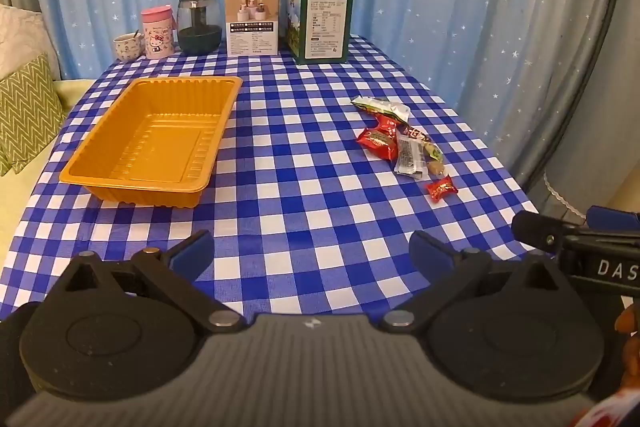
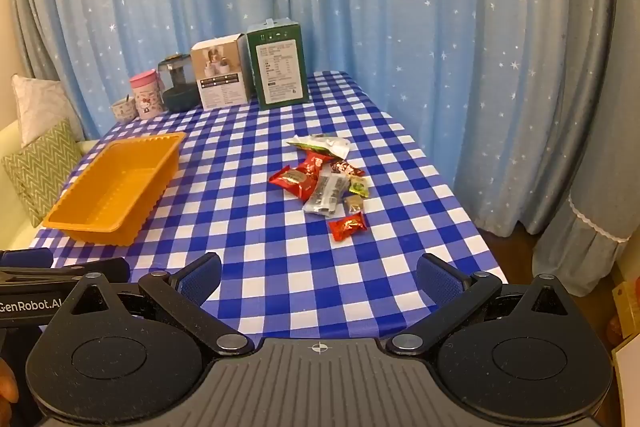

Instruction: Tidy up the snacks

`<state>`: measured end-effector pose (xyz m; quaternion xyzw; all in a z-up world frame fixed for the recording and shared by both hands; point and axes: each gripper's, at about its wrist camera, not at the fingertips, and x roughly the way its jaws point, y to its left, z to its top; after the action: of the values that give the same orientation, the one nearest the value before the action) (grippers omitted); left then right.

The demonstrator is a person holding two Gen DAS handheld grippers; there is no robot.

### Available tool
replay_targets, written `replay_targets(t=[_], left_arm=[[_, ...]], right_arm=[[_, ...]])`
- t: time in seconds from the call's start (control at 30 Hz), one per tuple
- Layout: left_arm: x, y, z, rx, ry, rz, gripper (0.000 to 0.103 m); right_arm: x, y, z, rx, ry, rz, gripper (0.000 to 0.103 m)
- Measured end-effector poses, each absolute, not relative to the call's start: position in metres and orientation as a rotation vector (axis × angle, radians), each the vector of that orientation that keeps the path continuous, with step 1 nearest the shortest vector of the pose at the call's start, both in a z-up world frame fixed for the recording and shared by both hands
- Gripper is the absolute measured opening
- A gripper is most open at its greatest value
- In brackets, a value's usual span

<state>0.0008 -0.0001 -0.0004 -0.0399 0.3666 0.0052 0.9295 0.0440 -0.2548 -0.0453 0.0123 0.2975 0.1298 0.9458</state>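
1. The left hand-held gripper [image 1: 312, 251] hovers over the near edge of the tabletop [image 1: 304, 163], its jaws spread wide with nothing between them.
2. The right hand-held gripper [image 2: 318, 273] hangs at the same near edge, jaws equally wide and empty. Its blue-tipped body also shows at the right margin of the left wrist view.
3. The snacks [image 2: 324, 179] lie in a loose cluster on the checked cloth, right of the tabletop's middle, none of them in the tray.
4. The orange tray [image 1: 120, 183] sits empty on the left side, well apart from the cluster, its long axis running away from the camera toward the far end.
5. From the right hand-held gripper the cluster lies almost straight ahead; from the left one it lies ahead and off to the right. The right hand looks the nearer and better placed for a first pick.
6. The small red candy [image 2: 348, 225] is the nearest piece, lying slightly apart from the rest with its twisted ends pointing roughly left and right. A grip across its short width looks the easier closing line.
7. The clear-wrapped dark bar [image 2: 326, 195] lies just behind it, long axis running mostly away from the camera, touching the larger red packet [image 2: 294, 181].
8. Boxes [image 1: 316, 19], a pink cup [image 1: 158, 31] and a dark jar [image 1: 199, 23] stand along the far edge, clear of the likely path.
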Motion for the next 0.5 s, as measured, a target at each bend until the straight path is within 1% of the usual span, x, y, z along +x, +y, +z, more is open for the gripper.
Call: replay_targets(t=[0.27,0.3,0.5], left_arm=[[0.004,0.01,-0.001,-0.126,0.748,-0.001,0.103],[0.001,0.001,0.001,-0.07,0.74,0.016,0.103],[0.0,0.0,0.001,-0.076,0.739,0.014,0.103]], right_arm=[[0.044,-0.255,-0.046,0.022,0.609,0.262,0.103],[0.044,-0.255,-0.046,0.022,0.609,0.262,0.103],[0.045,-0.256,-0.045,0.024,0.61,0.263,0.103]])
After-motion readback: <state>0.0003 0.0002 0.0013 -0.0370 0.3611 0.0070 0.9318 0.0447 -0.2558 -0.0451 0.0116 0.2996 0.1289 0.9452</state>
